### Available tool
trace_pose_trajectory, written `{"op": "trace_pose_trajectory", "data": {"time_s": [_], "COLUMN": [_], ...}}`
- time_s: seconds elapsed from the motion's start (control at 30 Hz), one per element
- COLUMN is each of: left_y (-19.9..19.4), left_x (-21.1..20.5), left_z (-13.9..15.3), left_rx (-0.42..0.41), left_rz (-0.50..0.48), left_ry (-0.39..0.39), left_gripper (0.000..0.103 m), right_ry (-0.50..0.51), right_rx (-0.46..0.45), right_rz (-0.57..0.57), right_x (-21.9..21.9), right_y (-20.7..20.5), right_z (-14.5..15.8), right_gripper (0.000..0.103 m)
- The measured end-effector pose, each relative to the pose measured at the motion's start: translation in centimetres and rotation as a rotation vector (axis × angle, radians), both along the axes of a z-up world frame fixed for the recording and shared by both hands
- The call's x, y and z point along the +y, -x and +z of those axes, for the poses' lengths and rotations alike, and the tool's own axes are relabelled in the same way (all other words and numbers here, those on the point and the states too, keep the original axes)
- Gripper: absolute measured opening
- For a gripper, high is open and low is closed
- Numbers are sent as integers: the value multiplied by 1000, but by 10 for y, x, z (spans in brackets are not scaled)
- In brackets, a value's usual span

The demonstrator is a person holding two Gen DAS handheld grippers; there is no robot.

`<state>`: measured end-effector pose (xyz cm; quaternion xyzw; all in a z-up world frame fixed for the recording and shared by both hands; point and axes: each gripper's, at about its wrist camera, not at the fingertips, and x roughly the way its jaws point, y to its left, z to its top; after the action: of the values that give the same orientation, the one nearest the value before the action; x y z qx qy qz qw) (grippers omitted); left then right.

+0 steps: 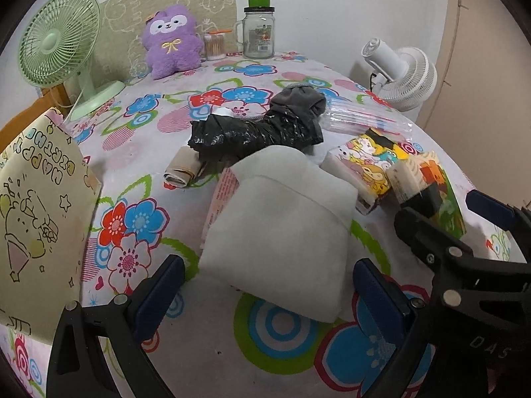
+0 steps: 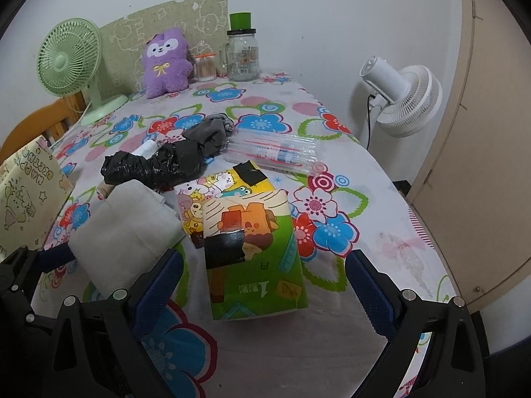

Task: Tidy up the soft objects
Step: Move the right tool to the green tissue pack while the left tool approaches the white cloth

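left gripper (image 1: pixel 265 293): spread either side of the white folded cloth (image 1: pixel 282 229), lined up to grasp it
right gripper (image 2: pixel 264 278): spread around the green tissue pack (image 2: pixel 255 265), nothing pinched

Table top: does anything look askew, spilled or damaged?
Nothing spilled or broken. The middle is a jumble: a crumpled black plastic bag lies across a dark grey cloth, and the green tissue pack overlaps the cartoon tissue pack.
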<state>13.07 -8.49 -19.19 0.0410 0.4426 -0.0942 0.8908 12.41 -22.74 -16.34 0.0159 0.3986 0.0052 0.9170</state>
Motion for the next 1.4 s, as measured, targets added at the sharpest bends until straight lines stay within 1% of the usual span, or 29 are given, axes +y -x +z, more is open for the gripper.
{"op": "trace_pose_trajectory", "data": {"time_s": [0.5, 0.6, 0.77, 0.83, 0.93, 1.1, 1.17, 1.27, 1.3, 1.4], "left_y": [-5, -6, -7, -6, -6, -11, -12, -12, -12, -11], "left_x": [0, 0, -2, -2, -5, -2, -2, -3, -3, -5], "left_z": [0, 0, 2, 3, 3, 2, 2, 2, 2, 3], "left_rx": [8, 12, -6, -18, -38, -17, -18, -17, -14, -13], "left_rz": [-4, -8, 2, 12, 4, 3, -1, -11, -16, -36], "left_ry": [-5, -11, -41, -58, -81, -47, -40, -24, -18, -8], "left_gripper": [103, 101, 98, 94, 94, 94, 93, 88, 86, 77], "right_ry": [-11, -5, 0, -8, -10, -27, -27, -35, -39, -54], "right_rx": [15, 16, 20, 23, 28, 36, 41, 49, 53, 75], "right_rz": [-6, -9, -10, -9, -8, -14, -16, -20, -22, -26], "right_x": [-2, -2, -3, -4, -4, -5, -4, -6, -6, -6], "right_y": [-3, -3, -6, -7, -10, -14, -15, -17, -18, -21], "right_z": [-1, -1, -1, -2, -3, -5, -5, -6, -7, -10], "right_gripper": [99, 99, 99, 99, 99, 99, 98, 96, 94, 83]}}
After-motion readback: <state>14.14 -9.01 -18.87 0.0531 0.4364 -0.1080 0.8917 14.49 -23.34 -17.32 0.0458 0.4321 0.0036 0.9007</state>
